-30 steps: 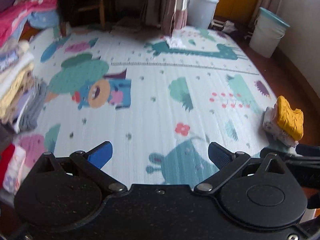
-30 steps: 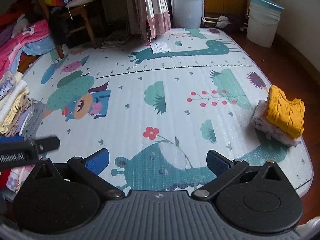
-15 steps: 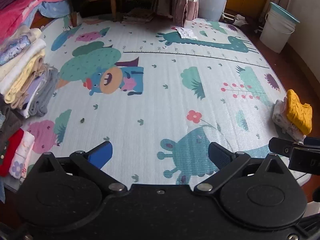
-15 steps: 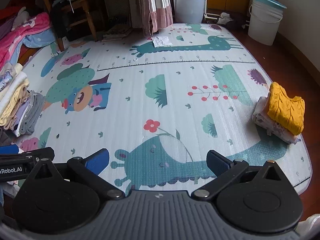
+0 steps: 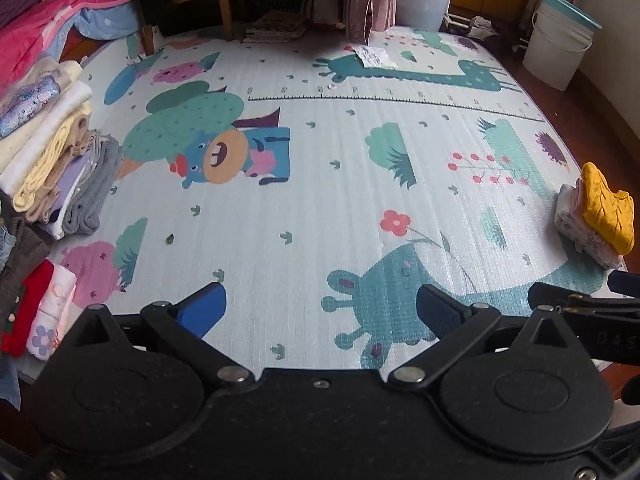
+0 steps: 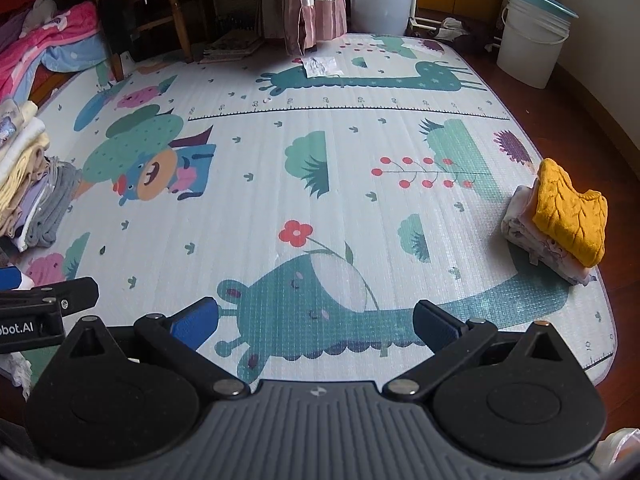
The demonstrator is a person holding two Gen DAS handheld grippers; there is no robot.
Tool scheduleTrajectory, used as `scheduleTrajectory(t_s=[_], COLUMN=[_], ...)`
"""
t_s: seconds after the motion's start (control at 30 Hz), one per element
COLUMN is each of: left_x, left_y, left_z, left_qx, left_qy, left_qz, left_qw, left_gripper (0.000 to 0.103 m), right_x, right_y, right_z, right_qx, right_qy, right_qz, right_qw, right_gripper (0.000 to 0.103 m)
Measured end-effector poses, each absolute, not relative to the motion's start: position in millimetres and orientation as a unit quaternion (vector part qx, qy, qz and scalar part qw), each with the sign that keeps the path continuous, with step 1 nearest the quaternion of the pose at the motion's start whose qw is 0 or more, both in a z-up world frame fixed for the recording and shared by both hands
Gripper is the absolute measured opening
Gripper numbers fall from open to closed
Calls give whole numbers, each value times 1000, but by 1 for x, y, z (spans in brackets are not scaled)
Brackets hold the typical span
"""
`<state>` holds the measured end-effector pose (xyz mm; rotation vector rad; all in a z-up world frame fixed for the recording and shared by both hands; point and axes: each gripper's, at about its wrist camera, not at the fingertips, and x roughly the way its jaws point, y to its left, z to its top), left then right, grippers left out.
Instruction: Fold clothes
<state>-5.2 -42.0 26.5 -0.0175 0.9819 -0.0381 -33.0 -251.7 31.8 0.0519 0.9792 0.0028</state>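
Evidently between garments: both the left claw [image 5: 318,306] and right claw [image 6: 316,320] hang released above the bare play mat [image 6: 320,184]. Next needs a piece from the unfolded clothes pile [image 5: 48,160] at left; folded stack [image 6: 560,220] sits right.

The middle of the play mat [image 6: 320,200] lies bare, open passage across its whole centre. Left edge: a row of stacked clothes [image 5: 52,152] crowds the border. Right edge: a small folded pile [image 6: 556,224] topped with a yellow knit. Far side: a wooden chair [image 6: 160,12], curtain [image 6: 316,0] and two white buckets [image 6: 532,40] block the way; a paper scrap [image 6: 320,66] lies near the curtain.
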Motion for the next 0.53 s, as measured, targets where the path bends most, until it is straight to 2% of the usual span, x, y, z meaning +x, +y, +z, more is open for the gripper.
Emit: scheduleTrajectory(t_s=[0.53], left_x=[-9], left_y=[-44], left_z=[23], left_qx=[-8], left_qy=[477], left_qz=[-25], left_qw=[878], left_gripper=[103], right_x=[-29], right_y=[-255], right_z=[29], right_qx=[25], right_qy=[474], right_qz=[3], right_qw=[880], right_gripper=[103])
